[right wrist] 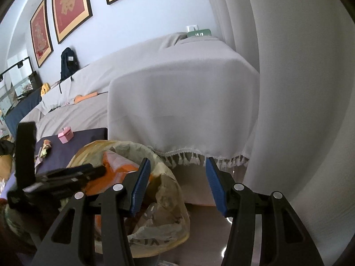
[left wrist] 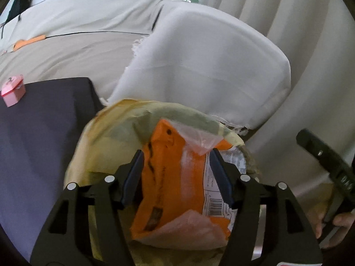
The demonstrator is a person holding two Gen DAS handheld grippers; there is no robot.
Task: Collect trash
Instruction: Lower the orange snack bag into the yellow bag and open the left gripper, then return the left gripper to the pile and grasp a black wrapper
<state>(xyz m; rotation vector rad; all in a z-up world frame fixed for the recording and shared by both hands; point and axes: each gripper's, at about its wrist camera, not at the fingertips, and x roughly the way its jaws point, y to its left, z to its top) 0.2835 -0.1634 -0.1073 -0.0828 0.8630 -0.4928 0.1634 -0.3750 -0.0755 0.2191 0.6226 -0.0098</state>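
My left gripper (left wrist: pixel 176 166) has its jaws apart on either side of an orange snack wrapper (left wrist: pixel 173 177), right over the mouth of a yellowish trash bag (left wrist: pixel 106 137); the pads look slightly off the wrapper, so I cannot tell if it is gripped. The wrapper (right wrist: pixel 117 170) lies in the bag's (right wrist: pixel 164 204) opening in the right wrist view, with the left tool just left of it. My right gripper (right wrist: pixel 176 177) is open and empty, right of the bag above the floor. Crumpled wrappers (right wrist: pixel 45 148) lie on the dark table (right wrist: pixel 88 137).
A pink box (right wrist: pixel 66 134) stands on the dark table; it also shows in the left wrist view (left wrist: pixel 13 90). A sofa under a grey fringed cover (right wrist: pixel 182 110) rises just behind the bag. Pale curtains (right wrist: pixel 299 88) hang on the right. A backpack (right wrist: pixel 68 63) sits on the sofa.
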